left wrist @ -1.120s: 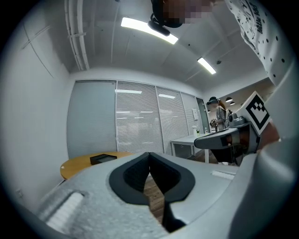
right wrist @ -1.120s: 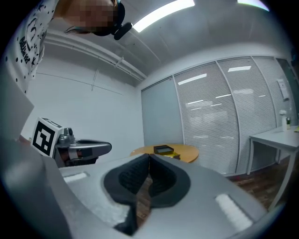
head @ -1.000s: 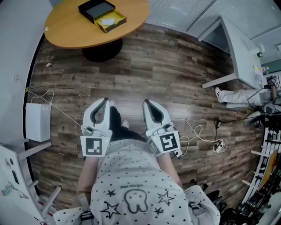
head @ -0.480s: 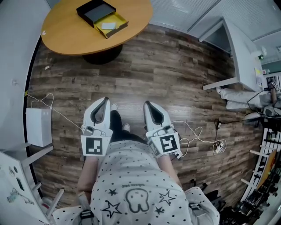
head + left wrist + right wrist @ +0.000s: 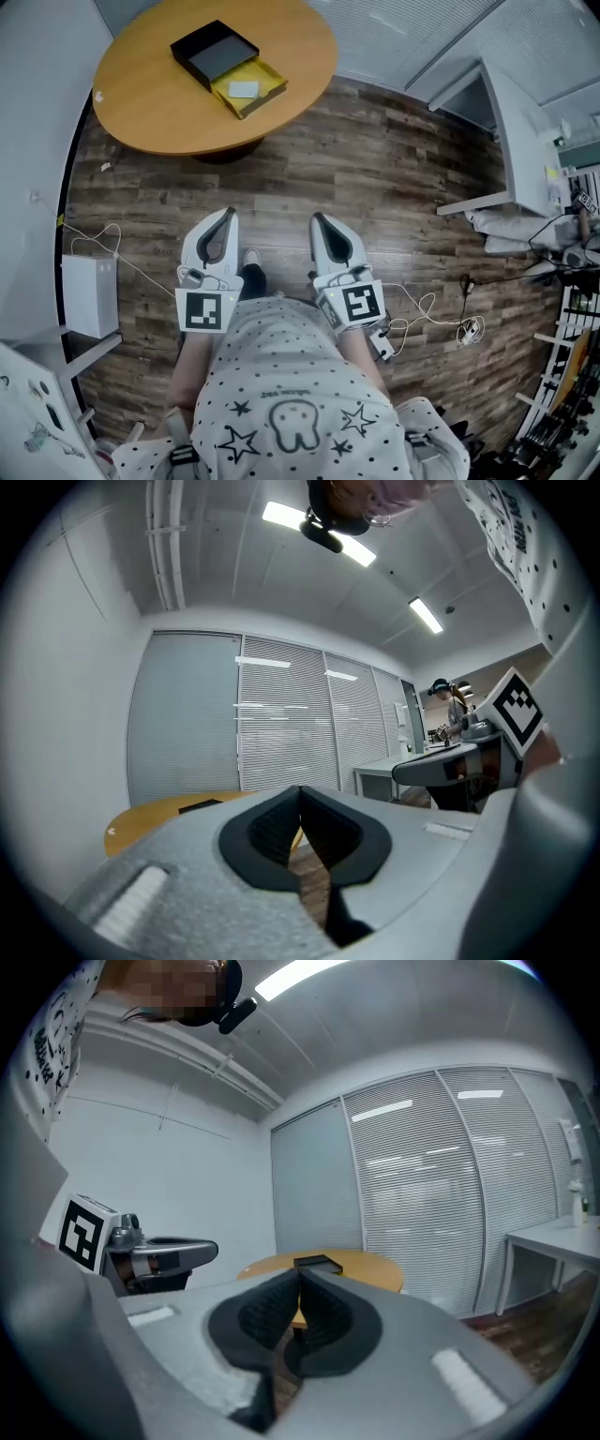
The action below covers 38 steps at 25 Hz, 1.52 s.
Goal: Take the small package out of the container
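White, black-dotted fabric of shirt (image 5: 291, 412) nearest, at bottom of head view. Just past it, two hand-held grippers side by side at waist level, apart from each other, each w/ a marker cube (image 5: 205, 311) facing up. Left hand-held gripper (image 5: 228, 215): narrowed right down, tips meeting, nothing btwn them, only a teardrop gap behind the black pads (image 5: 265, 832). Right hand-held gripper (image 5: 317, 217): same, tips pressed together, empty. Both over bare wood-plank floor (image 5: 375, 178), pointing fwd, touching nothing. On floor to the left, a white box (image 5: 89, 295) w/ thin cord running from it; to the right, a tangle of cable (image 5: 427, 295). Further out, grey desk (image 5: 516, 131) at right. Farthest, top left: round wooden surface (image 5: 150, 103), well apart from both hand-held grippers. On it, the container (image 5: 214, 52), black w/ a yellow tray part pulled out beside it. Small package (image 5: 244, 89), pale & flat, lying inside that yellow part, untouched. Same surface & black container visible low in both gripper views, w/ slatted blinds (image 5: 281, 724) behind.
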### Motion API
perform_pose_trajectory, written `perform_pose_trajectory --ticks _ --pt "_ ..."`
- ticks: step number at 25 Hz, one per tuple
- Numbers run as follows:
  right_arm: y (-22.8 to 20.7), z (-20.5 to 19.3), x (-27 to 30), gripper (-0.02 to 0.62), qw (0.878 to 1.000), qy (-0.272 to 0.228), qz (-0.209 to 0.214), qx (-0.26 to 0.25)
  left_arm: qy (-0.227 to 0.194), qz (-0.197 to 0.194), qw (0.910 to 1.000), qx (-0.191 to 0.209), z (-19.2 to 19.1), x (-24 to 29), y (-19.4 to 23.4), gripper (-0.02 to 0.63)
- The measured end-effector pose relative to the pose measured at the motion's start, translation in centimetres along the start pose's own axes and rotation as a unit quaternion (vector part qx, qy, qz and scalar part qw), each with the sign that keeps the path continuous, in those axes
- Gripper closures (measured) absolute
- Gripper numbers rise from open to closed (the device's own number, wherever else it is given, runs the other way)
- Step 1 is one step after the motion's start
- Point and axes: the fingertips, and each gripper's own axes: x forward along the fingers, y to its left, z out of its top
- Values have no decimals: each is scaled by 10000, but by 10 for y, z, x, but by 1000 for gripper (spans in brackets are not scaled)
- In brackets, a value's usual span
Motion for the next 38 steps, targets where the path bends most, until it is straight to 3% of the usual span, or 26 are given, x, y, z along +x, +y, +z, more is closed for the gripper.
perform_pose_trajectory --ticks 16,38 --pt "-3 9 73 591 9996 10 -275 -43 -44 -57 10000 -52 -7 41 67 597" --pt "-2 1 105 591 9993 225 -299 -56 200 150 9993 -272 -25 56 100 597"
